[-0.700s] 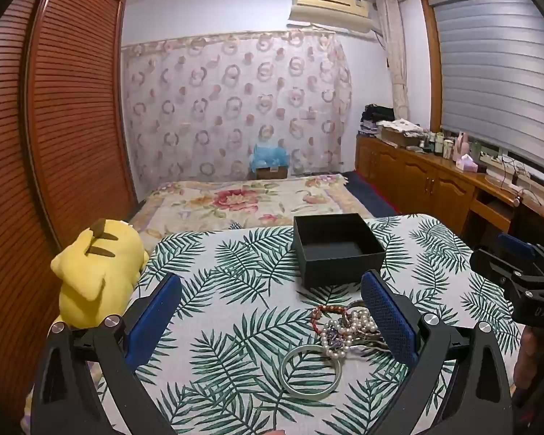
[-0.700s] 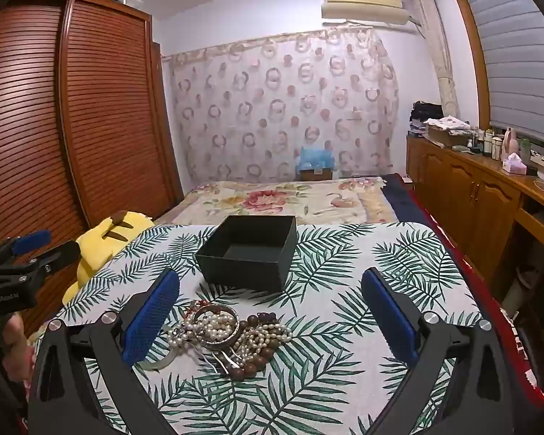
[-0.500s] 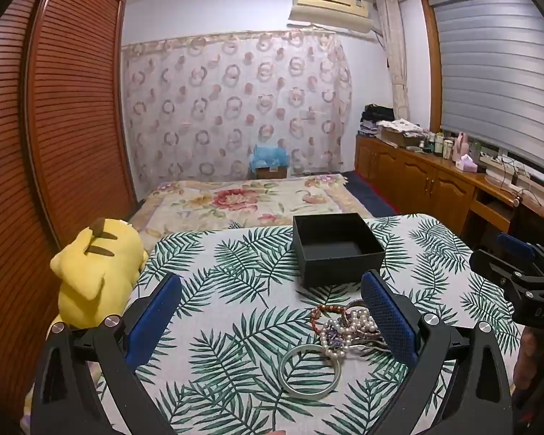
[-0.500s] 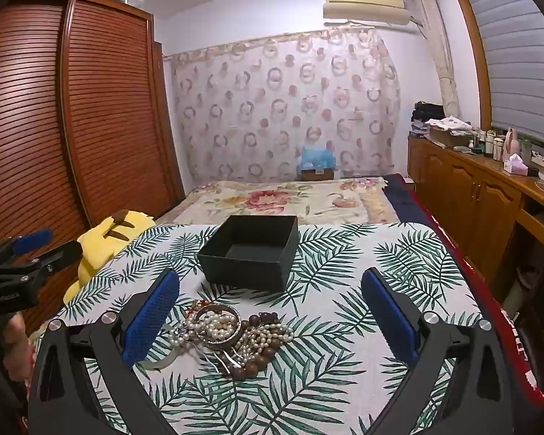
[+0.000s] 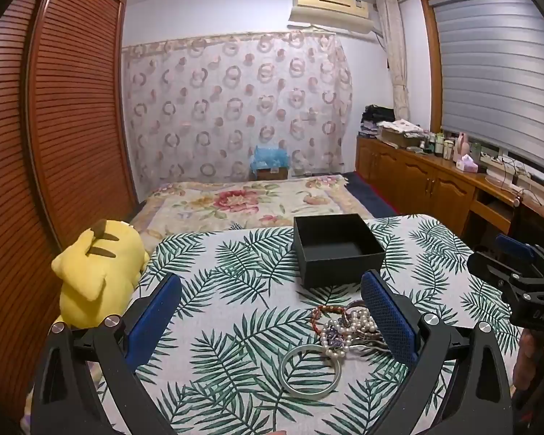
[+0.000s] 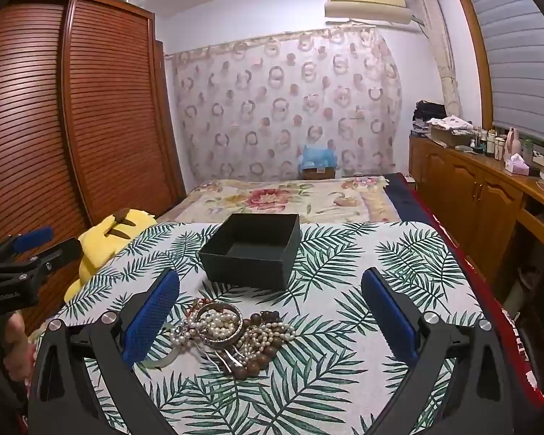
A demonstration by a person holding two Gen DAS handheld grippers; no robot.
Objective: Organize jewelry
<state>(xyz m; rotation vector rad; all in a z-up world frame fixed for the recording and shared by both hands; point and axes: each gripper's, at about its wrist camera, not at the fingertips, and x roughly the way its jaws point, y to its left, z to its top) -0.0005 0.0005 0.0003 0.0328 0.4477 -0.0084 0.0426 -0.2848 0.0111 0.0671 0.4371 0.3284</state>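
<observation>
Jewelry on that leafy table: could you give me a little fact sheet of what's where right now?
surface: table with palm-leaf cloth
container: black box, open, nothing visible inside
jewelry: tangled jewelry pile in front of the box, none boxed yet
loose piece: pale bangle at the pile's near-left edge
left gripper: jaws open, holding nothing
right gripper: jaws open, holding nothing
beside table: yellow plush toy

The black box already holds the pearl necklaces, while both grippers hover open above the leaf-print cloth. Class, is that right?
Not quite. The black box is empty; the pearl necklaces lie heaped on the leaf-print cloth before it, as the right wrist view shows. The left gripper and right gripper are indeed open.
</observation>
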